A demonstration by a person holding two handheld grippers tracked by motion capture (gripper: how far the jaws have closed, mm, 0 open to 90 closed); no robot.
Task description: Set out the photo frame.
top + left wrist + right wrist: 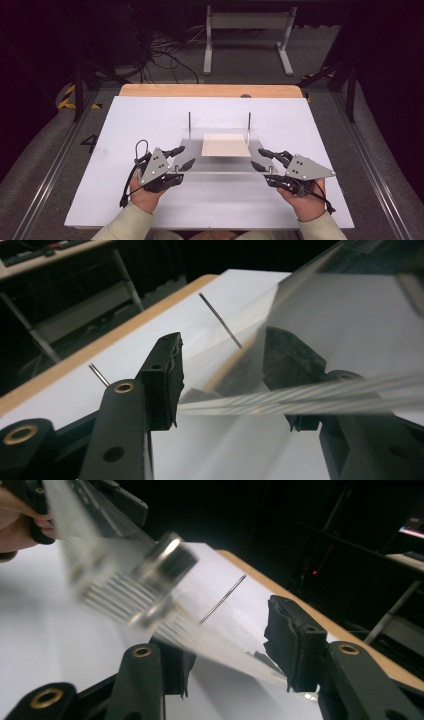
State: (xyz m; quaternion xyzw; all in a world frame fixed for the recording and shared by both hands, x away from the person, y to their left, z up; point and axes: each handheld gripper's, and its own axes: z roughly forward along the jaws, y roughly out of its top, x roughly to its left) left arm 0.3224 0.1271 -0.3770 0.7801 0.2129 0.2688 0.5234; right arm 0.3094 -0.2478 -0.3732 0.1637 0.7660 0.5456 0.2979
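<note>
With both your left tongs [181, 156] and right tongs [260, 159] clamped on opposite near corners of the clear acrylic plate [220, 157], held above the surface [150, 120], uneven lifting could tilt it and slide the beige card [226, 144] off.
</note>
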